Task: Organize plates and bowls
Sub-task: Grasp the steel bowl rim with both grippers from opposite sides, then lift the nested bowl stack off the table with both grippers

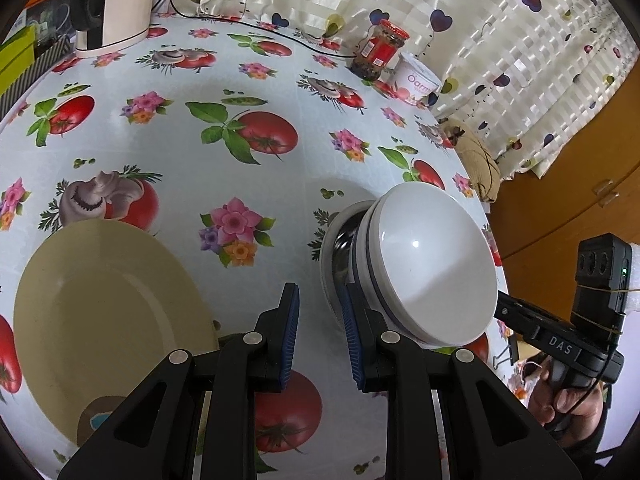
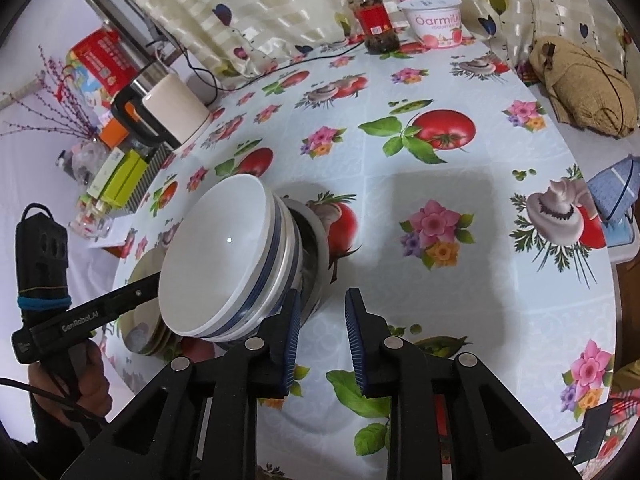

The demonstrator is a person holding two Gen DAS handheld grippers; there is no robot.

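Left tool stands with its blue pads apart and nothing between them, only the flowered cloth of the table showing in the gap. Seen from the left wrist, a beige plate lies flat just left of it, empty, its broad face up. To the right stands the bowl stack: white bowls with dark bands nested one in another, mouths up, the top one empty, and under them a shiny metal bowl sitting in a white dish. The right tool reaches in from the right edge, held by the right hand; its tips are hidden behind the stack's rim, so contact cannot be told here. A kettle, a red-lidded jar and a yogurt tub stand at the far edge by the curtain. From the right wrist, the right tool is also open, bare table between its pads, and its left pad sits just beside the foot of the stack. This view alone shows that the beige plate beyond the stack is several plates piled together, with the left tool and the left hand over them, and a burlap bundle at the far right corner.
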